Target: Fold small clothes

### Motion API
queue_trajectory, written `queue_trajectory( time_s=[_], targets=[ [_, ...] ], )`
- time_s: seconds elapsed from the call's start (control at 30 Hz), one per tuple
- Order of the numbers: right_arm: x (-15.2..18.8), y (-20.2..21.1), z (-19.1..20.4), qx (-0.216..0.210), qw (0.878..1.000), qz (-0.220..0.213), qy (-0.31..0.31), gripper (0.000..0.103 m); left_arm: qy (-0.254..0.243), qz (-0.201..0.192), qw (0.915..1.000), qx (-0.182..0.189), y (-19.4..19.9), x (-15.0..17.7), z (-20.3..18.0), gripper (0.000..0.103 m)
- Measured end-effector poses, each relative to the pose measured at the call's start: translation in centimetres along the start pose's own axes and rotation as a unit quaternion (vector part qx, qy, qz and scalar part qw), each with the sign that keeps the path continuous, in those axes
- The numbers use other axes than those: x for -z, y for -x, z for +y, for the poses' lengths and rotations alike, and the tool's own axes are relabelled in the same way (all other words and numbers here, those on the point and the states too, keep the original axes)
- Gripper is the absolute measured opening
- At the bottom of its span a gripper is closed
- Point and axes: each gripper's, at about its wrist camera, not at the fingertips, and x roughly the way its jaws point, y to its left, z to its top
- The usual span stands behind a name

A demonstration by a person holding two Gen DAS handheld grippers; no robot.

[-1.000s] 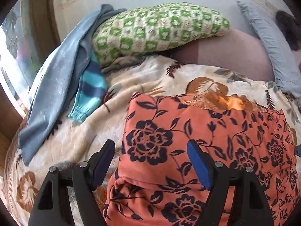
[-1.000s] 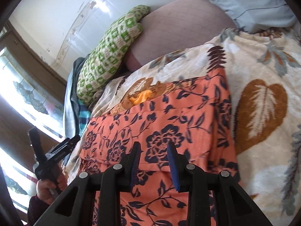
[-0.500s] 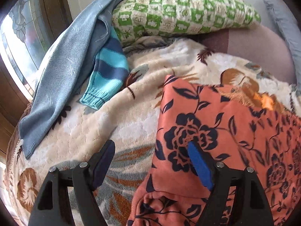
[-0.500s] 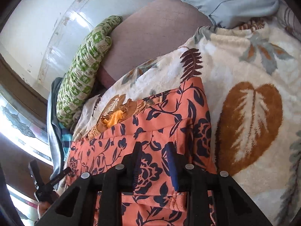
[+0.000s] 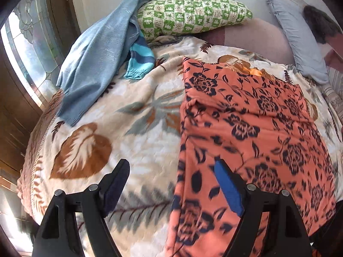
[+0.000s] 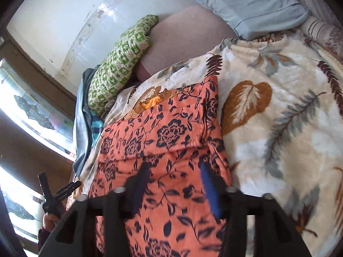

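on the bed blanket (image 5: 139,145) | orange floral garment (image 5: 246,128) lies flat, top edge folded down | my right claw (image 6: 173,184) just spread wide, letting go | left claw (image 5: 169,184) wide, pulled back over left hem | next fold pending

- The left gripper (image 5: 171,175) has a matte black frame with triangular cut-outs, and its fingers (image 5: 229,189) carry blue pads.
- Round silver pins sit at the finger joints.
- The right gripper (image 6: 173,184) has the same black build, blurred here, one pad bright blue.
- In the right wrist view, bare skin shows on the person's left hand (image 6: 50,220) above a dark reddish sleeve.
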Motion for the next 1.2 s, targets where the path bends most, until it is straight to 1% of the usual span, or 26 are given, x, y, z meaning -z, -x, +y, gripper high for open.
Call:
queue_trajectory(
  time_s=[0.07, 0.1, 0.17, 0.23, 0.3, 0.37, 0.4, 0.43, 0.47, 0.5, 0.53, 0.57, 0.63, 0.7, 0.77, 0.83, 0.87, 0.93, 0.97, 1.0, 1.03, 1.1, 1.13, 1.2],
  targets=[
    [2.6, 3.2, -0.1, 0.004, 1.0, 0.001, 0.014, 0.077, 0.009, 0.003, 0.9997, -0.02, 1.7, 2.5, 1.6, 0.083],
    [3.9, 4.3, -0.3, 0.006, 1.0, 0.008, 0.013, 0.077, 0.021, 0.013, 0.9995, -0.021, 2.2, 3.6, 2.3, 0.083],
    [6.4, 5.5, -1.1, 0.01, 0.999, 0.033, -0.01, 0.077, 0.056, 0.039, 0.9977, -0.002, 2.7, 5.6, 3.7, 0.083],
    [8.7, 5.7, -2.2, 0.023, 0.997, 0.064, -0.037, 0.077, 0.086, 0.057, 0.9945, 0.019, 3.0, 7.5, 4.6, 0.083],
    [10.7, 5.5, -3.7, 0.032, 0.994, 0.077, -0.07, 0.075, 0.106, 0.067, 0.9916, 0.03, 3.1, 8.9, 4.6, 0.083],
    [12.2, 4.5, -5.2, 0.032, 0.989, 0.098, -0.109, 0.07, 0.12, 0.074, 0.9895, 0.033, 2.9, 9.7, 4.3, 0.083],
    [12.7, 4.0, -5.8, 0.035, 0.986, 0.107, -0.122, 0.064, 0.123, 0.073, 0.989, 0.037, 2.8, 9.9, 4.1, 0.083],
    [13.2, 3.3, -6.1, 0.044, 0.984, 0.112, -0.131, 0.058, 0.121, 0.07, 0.9894, 0.041, 2.7, 10.0, 3.7, 0.083],
    [13.5, 2.9, -6.4, 0.057, 0.983, 0.113, -0.134, 0.056, 0.117, 0.067, 0.9901, 0.04, 2.6, 10.0, 3.4, 0.083],
    [13.8, 2.7, -6.6, 0.066, 0.982, 0.114, -0.134, 0.052, 0.116, 0.062, 0.9906, 0.037, 2.5, 10.1, 3.3, 0.083],
    [13.9, 2.6, -6.7, 0.069, 0.982, 0.114, -0.136, 0.05, 0.119, 0.056, 0.9907, 0.036, 2.4, 10.1, 3.3, 0.083],
    [14.0, 2.4, -6.9, 0.066, 0.981, 0.114, -0.14, 0.049, 0.123, 0.055, 0.9901, 0.039, 2.1, 10.0, 3.4, 0.083],
    [14.0, 2.2, -7.1, 0.066, 0.981, 0.114, -0.145, 0.049, 0.14, 0.061, 0.9868, 0.053, 1.4, 9.9, 3.6, 0.077],
    [13.9, 2.1, -6.9, 0.07, 0.981, 0.112, -0.142, 0.05, 0.146, 0.059, 0.985, 0.071, 1.0, 9.7, 3.3, 0.076],
    [13.9, 1.9, -6.6, 0.069, 0.981, 0.114, -0.141, 0.05, 0.133, 0.06, 0.9873, 0.063, 0.6, 9.8, 2.7, 0.076],
    [14.0, 1.5, -6.5, 0.069, 0.981, 0.12, -0.138, 0.051, 0.119, 0.086, 0.9871, 0.064, -0.7, 10.1, 2.3, 0.076],
    [14.1, 1.3, -6.4, 0.07, 0.981, 0.122, -0.137, 0.051, 0.123, 0.099, 0.9848, 0.072, -1.3, 10.5, 2.3, 0.076],
    [14.3, 0.9, -6.3, 0.077, 0.98, 0.128, -0.135, 0.051, 0.13, 0.114, 0.9793, 0.105, -2.1, 11.2, 1.9, 0.076],
    [14.4, 0.8, -6.4, 0.078, 0.979, 0.13, -0.136, 0.051, 0.126, 0.113, 0.9798, 0.107, -2.2, 11.4, 1.6, 0.076],
    [14.4, 0.7, -6.4, 0.078, 0.979, 0.131, -0.138, 0.051, 0.116, 0.107, 0.9824, 0.1, -2.0, 11.5, 1.2, 0.07],
    [14.5, 0.7, -6.5, 0.078, 0.978, 0.131, -0.14, 0.051, 0.105, 0.101, 0.9845, 0.098, -1.9, 11.5, 0.8, 0.053],
    [14.4, 0.6, -6.6, 0.081, 0.978, 0.134, -0.14, 0.051, 0.095, 0.099, 0.9855, 0.099, -1.9, 11.4, 0.6, 0.037],
    [14.3, 0.6, -6.5, 0.08, 0.978, 0.134, -0.139, 0.051, 0.099, 0.1, 0.9848, 0.103, -1.9, 11.4, 0.7, 0.031],
    [14.2, 0.8, -6.4, 0.076, 0.979, 0.133, -0.138, 0.051, 0.111, 0.102, 0.9821, 0.112, -1.9, 11.3, 1.4, 0.025]
  ],
)
